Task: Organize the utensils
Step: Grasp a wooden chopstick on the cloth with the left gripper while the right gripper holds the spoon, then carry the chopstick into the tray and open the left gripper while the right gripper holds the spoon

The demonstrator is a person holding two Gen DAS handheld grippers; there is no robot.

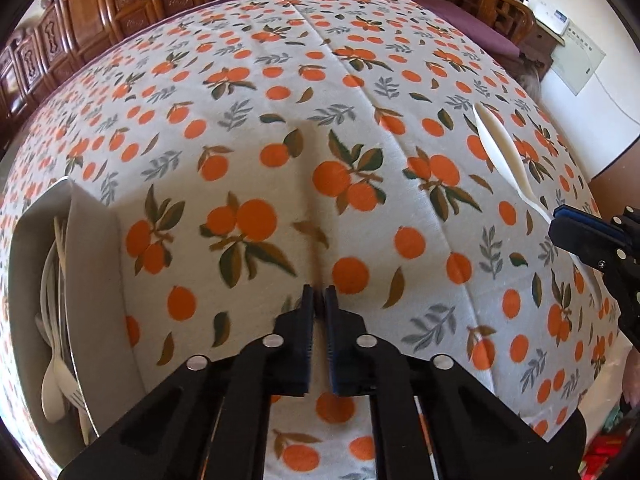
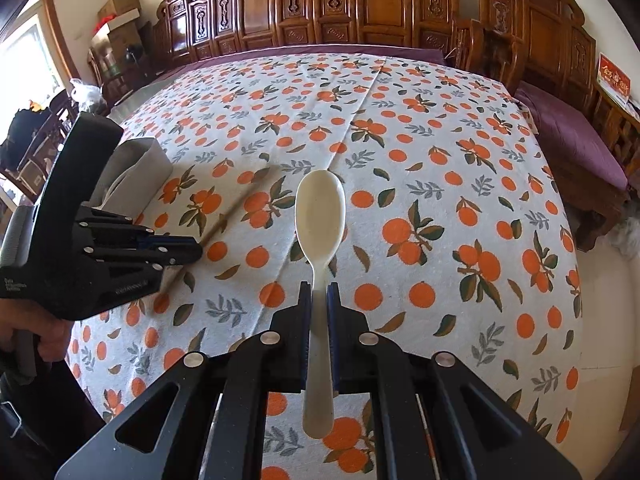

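Spoon [image 2: 320,216]: cream-white plastic, held by our right gripper [image 2: 320,292], whose jaws pinch its handle near the neck. The bowl points forward, away from us, and the handle end sticks back between the fingers. It hangs above the table [image 2: 460,128], clear of the orange-print cloth. From the left wrist view we see the same spoon [image 1: 500,152] at the right edge, with the right gripper [image 1: 560,222] clamped on its handle.

Our left gripper [image 1: 319,300] is nearly closed, a thin gap between the pads, nothing in it. It hovers low over the cloth.

A grey-white utensil holder [image 1: 96,264] sits at the left on the table (forks [image 1: 60,368] and other pale utensils lie inside it). Carved wooden chairs [image 2: 320,12] line the far side.
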